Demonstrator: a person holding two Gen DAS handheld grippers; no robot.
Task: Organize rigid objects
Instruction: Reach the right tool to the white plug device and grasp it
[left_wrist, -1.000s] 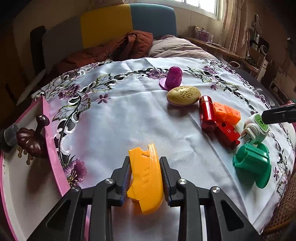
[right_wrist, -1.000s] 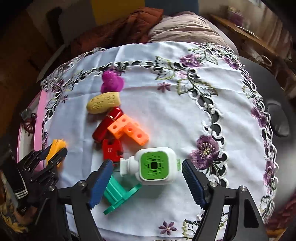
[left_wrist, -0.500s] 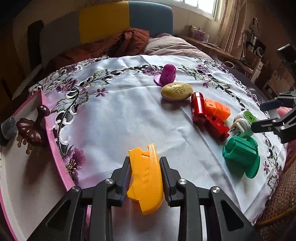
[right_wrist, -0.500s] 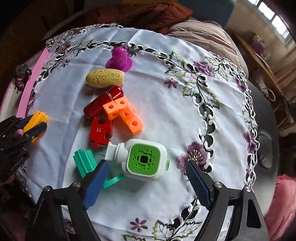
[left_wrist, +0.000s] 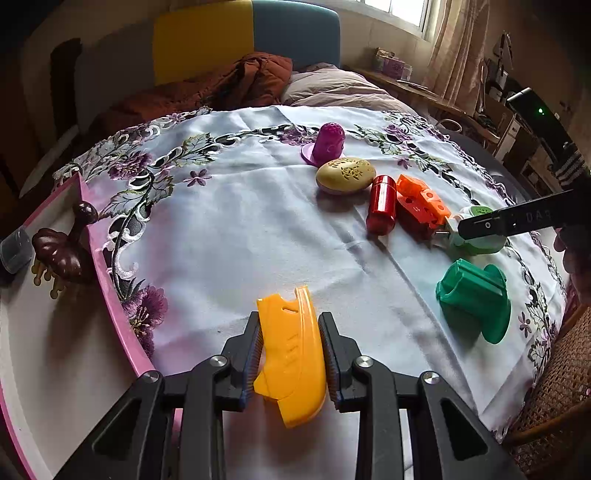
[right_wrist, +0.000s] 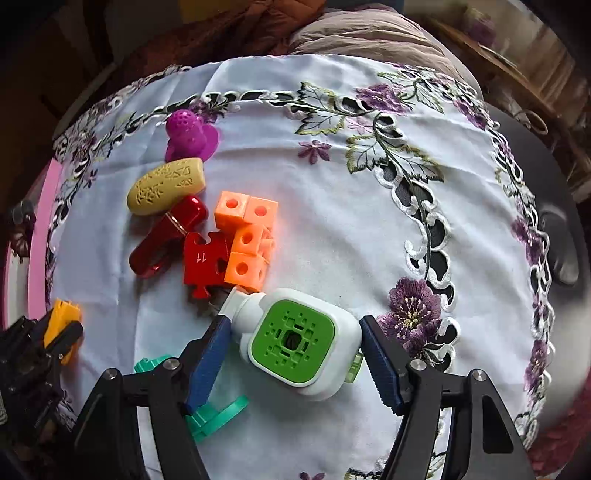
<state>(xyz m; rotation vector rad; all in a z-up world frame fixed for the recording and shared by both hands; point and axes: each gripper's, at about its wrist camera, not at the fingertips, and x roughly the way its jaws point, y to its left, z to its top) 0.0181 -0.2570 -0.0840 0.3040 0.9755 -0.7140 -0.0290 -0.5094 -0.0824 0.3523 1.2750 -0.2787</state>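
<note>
Desk (left_wrist: 258, 229) under a white cloth with purple floral embroidery carries all loose items. Pink-rimmed tray (left_wrist: 110, 295) at the desk's left edge, holding a dark brown mushroom-shaped piece (left_wrist: 59, 251). Left tongs (left_wrist: 290, 350) clamped on a yellow clip (left_wrist: 291, 354), held over the cloth just right of the tray rim. Right tongs (right_wrist: 295, 350) have just been closing; the white-and-green plug (right_wrist: 299, 339) lies between them on the cloth, left pad (right_wrist: 207, 365) touching the plug's white neck, right pad at the body's corner (firm pressure cannot be told). Green holder (left_wrist: 472, 299) lies near the plug, partly under the left finger in the right wrist view. Beyond the plug, a tight cluster: orange cubes (right_wrist: 247, 236) touching a red puzzle piece (right_wrist: 203, 258), with a red capsule (right_wrist: 166, 240) alongside. Further back, a tan oval (right_wrist: 166, 188) just beside the capsule, then a purple dome (right_wrist: 188, 136) on its flat base, next to the oval.
</note>
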